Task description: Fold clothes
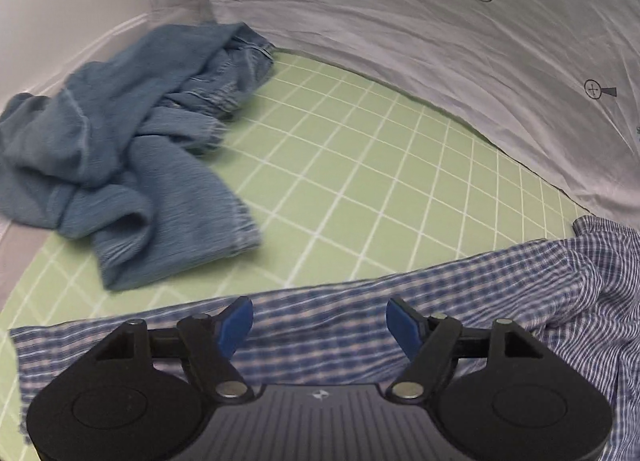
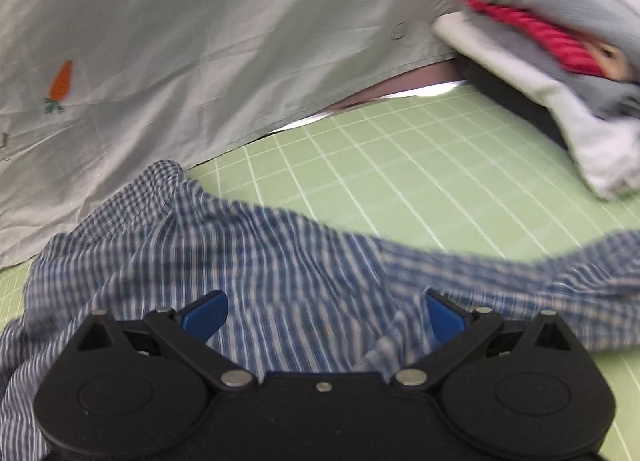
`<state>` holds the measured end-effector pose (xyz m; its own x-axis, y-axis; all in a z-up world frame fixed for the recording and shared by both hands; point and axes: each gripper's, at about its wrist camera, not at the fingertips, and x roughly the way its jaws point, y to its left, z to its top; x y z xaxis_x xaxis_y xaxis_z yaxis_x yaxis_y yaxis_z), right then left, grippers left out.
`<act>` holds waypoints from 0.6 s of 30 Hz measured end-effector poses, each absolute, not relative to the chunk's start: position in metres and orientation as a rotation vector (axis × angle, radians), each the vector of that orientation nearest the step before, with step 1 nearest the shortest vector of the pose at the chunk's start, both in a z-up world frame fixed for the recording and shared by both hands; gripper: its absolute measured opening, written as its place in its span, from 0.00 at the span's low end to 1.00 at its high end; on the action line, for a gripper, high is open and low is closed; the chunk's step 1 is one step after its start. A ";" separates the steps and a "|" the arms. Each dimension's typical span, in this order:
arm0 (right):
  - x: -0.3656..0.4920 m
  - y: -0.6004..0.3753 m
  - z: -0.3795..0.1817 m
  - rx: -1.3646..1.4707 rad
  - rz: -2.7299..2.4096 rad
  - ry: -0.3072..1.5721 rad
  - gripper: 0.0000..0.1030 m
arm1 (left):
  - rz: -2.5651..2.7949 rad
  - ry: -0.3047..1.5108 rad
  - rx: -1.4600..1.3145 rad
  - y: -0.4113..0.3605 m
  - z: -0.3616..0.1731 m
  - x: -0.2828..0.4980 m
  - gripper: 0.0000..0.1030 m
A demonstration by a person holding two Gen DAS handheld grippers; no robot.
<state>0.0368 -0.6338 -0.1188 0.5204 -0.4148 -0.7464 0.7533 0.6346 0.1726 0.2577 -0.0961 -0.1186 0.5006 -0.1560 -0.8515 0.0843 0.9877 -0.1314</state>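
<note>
Left gripper (image 1: 320, 323) and right gripper (image 2: 326, 315) both spread apart over checked shirt (image 1: 340, 309); crumpled blue garment (image 1: 132, 149) at ten o'clock.

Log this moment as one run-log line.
left gripper: open, nothing held | right gripper: open | checked shirt: on green grid mat | blue garment: crumpled
</note>
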 end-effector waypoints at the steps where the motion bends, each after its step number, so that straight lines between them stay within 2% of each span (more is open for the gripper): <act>1: 0.048 -0.642 -0.119 0.530 -0.719 0.738 1.00 | -0.139 1.045 -0.082 -0.100 -0.121 0.262 0.73; 7: 0.083 -0.650 -0.103 0.377 -0.734 0.843 1.00 | -0.112 1.075 -0.049 -0.115 -0.136 0.271 0.73; 12: 0.095 -0.650 -0.090 0.310 -0.643 0.789 1.00 | -0.102 1.103 -0.027 -0.118 -0.145 0.269 0.76; 18: 0.178 -0.663 -0.104 0.357 -0.415 0.784 1.00 | -0.100 1.103 0.002 -0.121 -0.146 0.267 0.79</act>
